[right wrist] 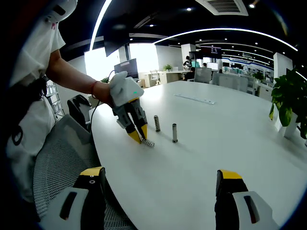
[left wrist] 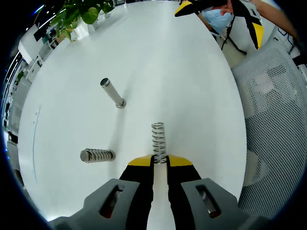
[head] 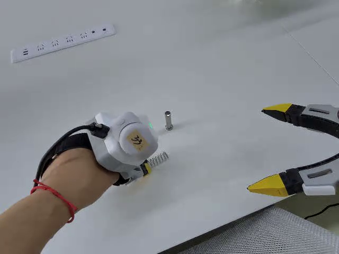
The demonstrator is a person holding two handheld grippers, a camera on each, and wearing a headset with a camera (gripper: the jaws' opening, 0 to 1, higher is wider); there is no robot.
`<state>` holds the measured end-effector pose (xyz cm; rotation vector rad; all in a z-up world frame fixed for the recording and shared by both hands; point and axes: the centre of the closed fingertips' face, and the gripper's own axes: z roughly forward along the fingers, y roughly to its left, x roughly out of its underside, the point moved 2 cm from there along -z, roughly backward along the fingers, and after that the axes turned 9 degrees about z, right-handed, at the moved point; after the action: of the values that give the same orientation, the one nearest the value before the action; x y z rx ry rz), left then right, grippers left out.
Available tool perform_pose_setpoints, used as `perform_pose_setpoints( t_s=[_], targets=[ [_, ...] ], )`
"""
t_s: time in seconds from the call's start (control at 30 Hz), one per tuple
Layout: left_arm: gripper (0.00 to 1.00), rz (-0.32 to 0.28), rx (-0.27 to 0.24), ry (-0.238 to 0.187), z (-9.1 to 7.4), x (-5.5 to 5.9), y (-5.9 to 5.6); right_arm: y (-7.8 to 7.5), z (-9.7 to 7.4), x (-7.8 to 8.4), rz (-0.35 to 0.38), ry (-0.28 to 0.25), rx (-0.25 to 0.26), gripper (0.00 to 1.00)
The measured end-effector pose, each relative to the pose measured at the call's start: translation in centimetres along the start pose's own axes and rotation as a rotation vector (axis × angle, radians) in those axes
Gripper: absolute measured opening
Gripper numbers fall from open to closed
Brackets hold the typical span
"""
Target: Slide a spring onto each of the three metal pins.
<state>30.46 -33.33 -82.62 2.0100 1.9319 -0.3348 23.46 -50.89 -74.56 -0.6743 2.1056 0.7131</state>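
Hard to make out the left tool [left wrist: 159, 160] tips from the head view, mostly tucked under the housing. Pinching one end of a spring [left wrist: 158, 139] low over the bench [left wrist: 192, 72], near a bare pin [left wrist: 112, 92] and a sprung pin [left wrist: 97, 155]. Right tool [right wrist: 160, 172] spread wide, gripping nothing.

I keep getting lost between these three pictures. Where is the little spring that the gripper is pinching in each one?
Head view: the spring is low and left of centre, at the left gripper's yellow tips.
Left gripper view: the spring is at centre, sticking out from the shut tips.
Right gripper view: the spring is just left of centre, on the white table.
Shared landmark: the bare pin stands near the spring.
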Motion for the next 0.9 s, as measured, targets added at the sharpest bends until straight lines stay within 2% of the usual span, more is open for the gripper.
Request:
perform_pose_setpoints(
  t_s=[0.1,0.4,0.5,0.7,0.9],
  targets=[
    [0.06,0.004,-0.002,-0.009,0.0,-0.2,0.0,-0.1,-0.1,0.1,-0.004,0.006,0.002,0.95],
    [0.06,-0.027,0.002,-0.073,-0.8,-0.9,-0.5,0.1,-0.1,-0.6,-0.018,0.014,-0.004,0.94],
    [0.06,-0.044,-0.005,-0.109,-1.5,-1.3,-0.6,0.4,0.1,-1.1,-0.026,0.012,-0.011,0.94],
    [0.06,-0.088,-0.027,-0.213,-3.6,-2.5,-0.7,1.3,0.4,-2.7,-0.054,0.012,-0.037,0.91],
    [0.06,-0.095,-0.046,-0.309,-6.1,-3.5,-0.9,2.8,1.1,-4.8,-0.097,0.015,-0.083,0.86]
  ],
)
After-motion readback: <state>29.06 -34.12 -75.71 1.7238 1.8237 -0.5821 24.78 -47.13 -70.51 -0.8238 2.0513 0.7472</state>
